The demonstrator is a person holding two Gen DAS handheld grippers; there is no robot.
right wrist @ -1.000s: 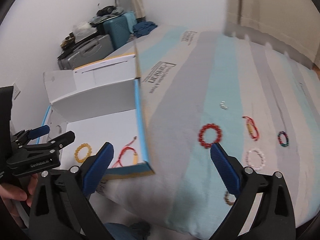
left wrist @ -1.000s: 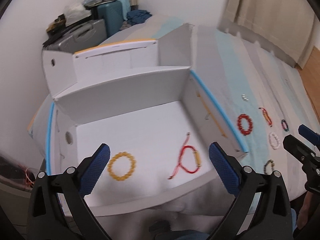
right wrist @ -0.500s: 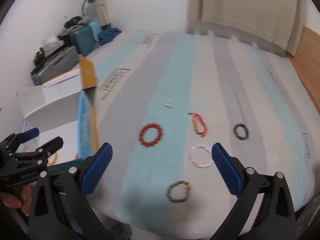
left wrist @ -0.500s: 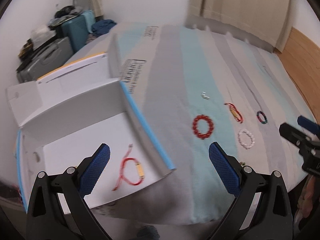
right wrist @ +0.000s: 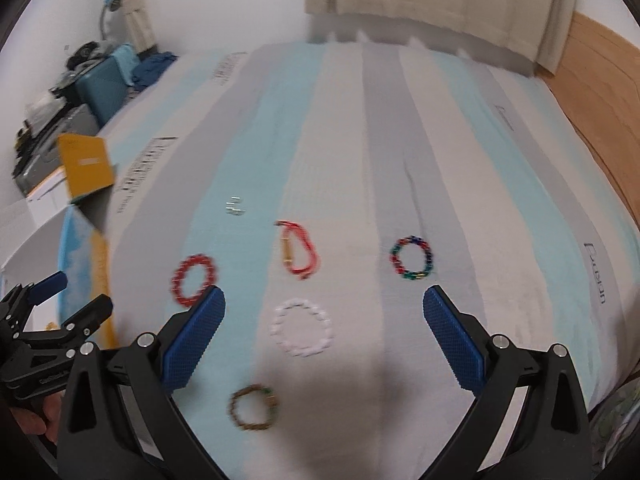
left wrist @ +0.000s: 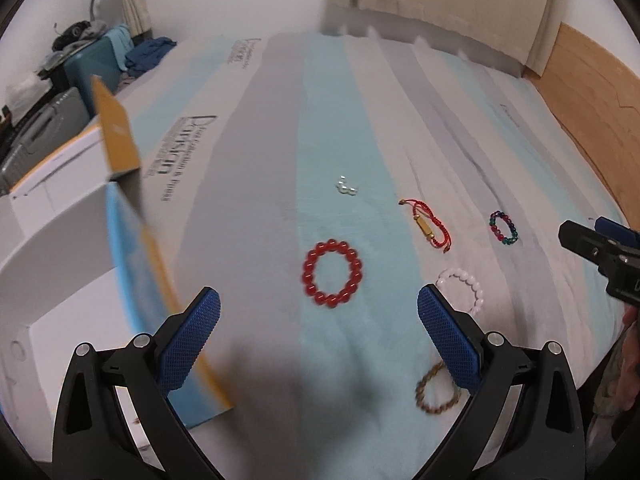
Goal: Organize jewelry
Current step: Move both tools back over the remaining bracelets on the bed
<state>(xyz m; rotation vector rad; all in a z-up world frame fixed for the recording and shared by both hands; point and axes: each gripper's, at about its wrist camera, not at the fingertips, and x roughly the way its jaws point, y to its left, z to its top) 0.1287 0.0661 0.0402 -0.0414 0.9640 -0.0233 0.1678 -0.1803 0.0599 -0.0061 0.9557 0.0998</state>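
Note:
Several bracelets lie on the striped bed cover [left wrist: 260,128]: a red bead bracelet [left wrist: 333,274] [right wrist: 195,280], a red cord bracelet with a gold tube [left wrist: 430,229] [right wrist: 298,251], a white bead bracelet [left wrist: 464,289] [right wrist: 301,327], a multicolour bead bracelet [left wrist: 504,228] [right wrist: 412,258], a brown bracelet [left wrist: 436,394] [right wrist: 253,407] and small silver earrings [left wrist: 346,188] [right wrist: 235,207]. My left gripper [left wrist: 318,344] is open, hovering near the red bead bracelet. My right gripper [right wrist: 322,340] is open over the white bead bracelet. Both hold nothing. The white cardboard box [left wrist: 48,248] stands at the left.
The box has a blue-edged wall [left wrist: 132,264] and an upright orange flap [left wrist: 116,132] [right wrist: 86,168]. Suitcases and clutter [left wrist: 52,96] sit by the far left wall. A curtain [left wrist: 440,4] hangs behind the bed, and wooden floor [left wrist: 592,92] lies to the right.
Both grippers swung right, away from the box and over the loose bracelets. The box interior with the yellow and red cord bracelets has slid out of the left wrist view.

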